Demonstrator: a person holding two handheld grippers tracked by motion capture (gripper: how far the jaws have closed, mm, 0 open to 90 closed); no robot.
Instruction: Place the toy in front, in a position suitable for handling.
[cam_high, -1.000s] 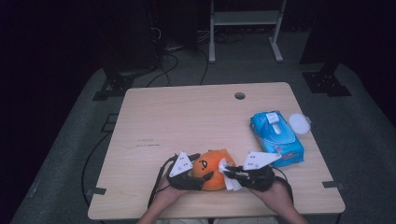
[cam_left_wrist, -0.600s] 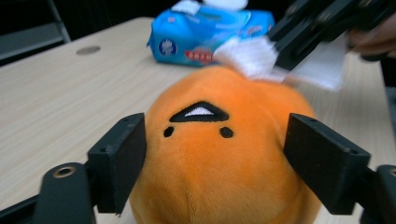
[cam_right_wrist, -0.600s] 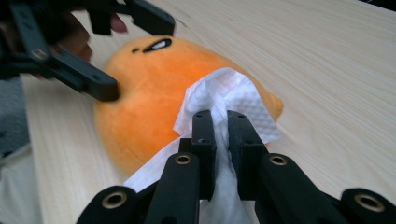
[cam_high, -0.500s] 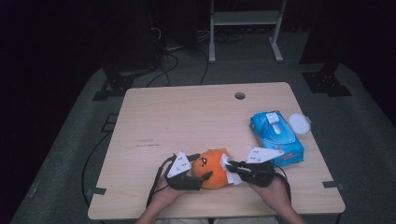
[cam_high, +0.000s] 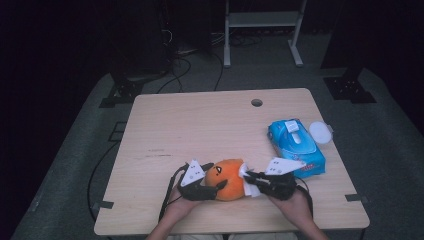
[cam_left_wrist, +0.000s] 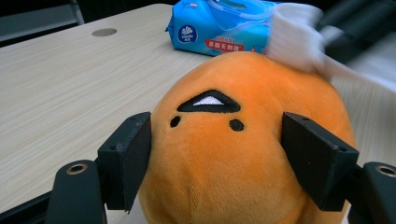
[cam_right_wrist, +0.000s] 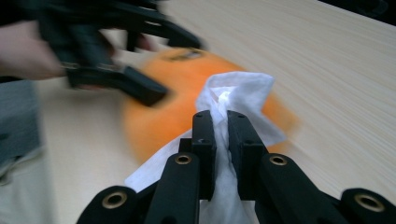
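An orange plush toy (cam_high: 231, 179) with a small stitched face (cam_left_wrist: 208, 101) sits near the table's front edge. My left gripper (cam_high: 219, 184) comes at it from the left. Its jaws have just been closing, and both pads (cam_left_wrist: 127, 156) now press into the toy's sides. My right gripper (cam_right_wrist: 221, 128) is shut on a crumpled white wipe (cam_right_wrist: 238, 88). It holds the wipe (cam_high: 246, 172) against the toy's right side, and in the left gripper view the wipe (cam_left_wrist: 296, 35) lies on the toy's top.
A blue pack of wet wipes (cam_high: 296, 147) lies at the table's right, with a white round lid (cam_high: 320, 132) beside it. A cable hole (cam_high: 256, 102) sits near the far edge. Dark stands and cables surround the wooden table (cam_high: 200, 130).
The right gripper with the wipe has shifted slightly against the toy. The left hand and the toy stay where they were.
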